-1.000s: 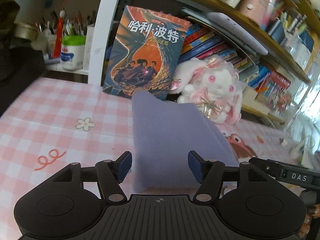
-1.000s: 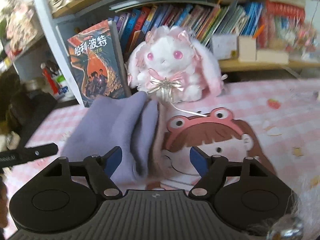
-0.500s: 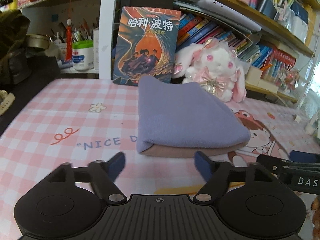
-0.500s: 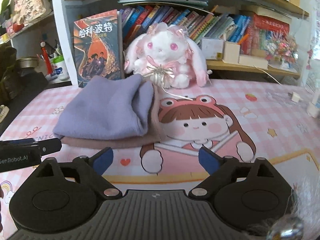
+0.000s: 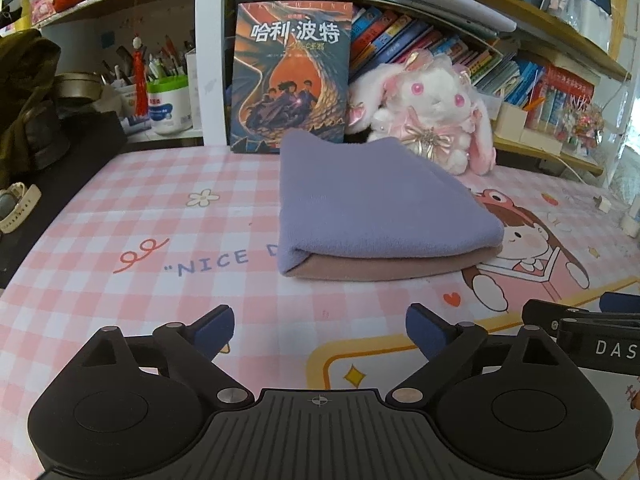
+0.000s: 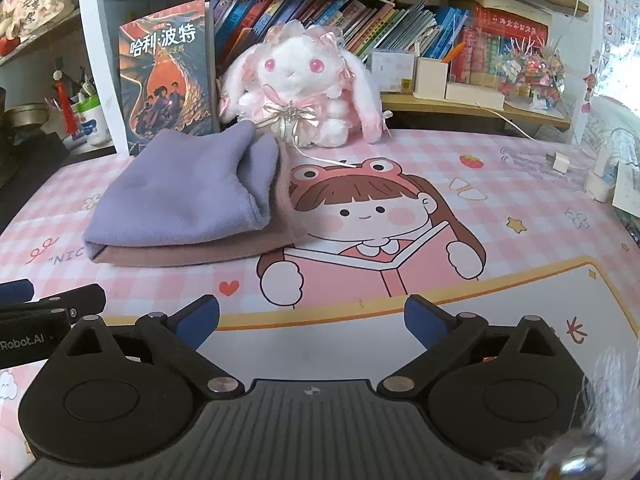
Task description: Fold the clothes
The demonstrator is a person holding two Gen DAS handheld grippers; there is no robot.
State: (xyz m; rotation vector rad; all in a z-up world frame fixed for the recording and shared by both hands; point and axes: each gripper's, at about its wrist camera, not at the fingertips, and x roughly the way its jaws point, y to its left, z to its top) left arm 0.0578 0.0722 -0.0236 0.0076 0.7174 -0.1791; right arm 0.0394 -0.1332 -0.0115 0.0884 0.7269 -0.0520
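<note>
A folded lilac garment (image 5: 372, 208) lies on top of a folded dusty-pink garment (image 5: 400, 270) on the pink checked table mat (image 5: 160, 208). The stack also shows in the right wrist view, lilac (image 6: 180, 196) over pink (image 6: 192, 256). My left gripper (image 5: 320, 330) is open and empty, held back from the stack's near edge. My right gripper (image 6: 312, 320) is open and empty, to the right of the stack and nearer the table's front. Each gripper sees the other's finger at its frame edge.
A white plush rabbit (image 5: 432, 116) and an upright book (image 5: 290, 76) stand just behind the stack, under bookshelves (image 6: 360, 28). A pen pot (image 5: 168, 104) stands at back left. A white charger and cable (image 6: 560, 162) lie at right.
Both grippers have pulled back from the folded stack toward the table's front and opened wider. The lilac garment now lies flat and released on the pink one.
</note>
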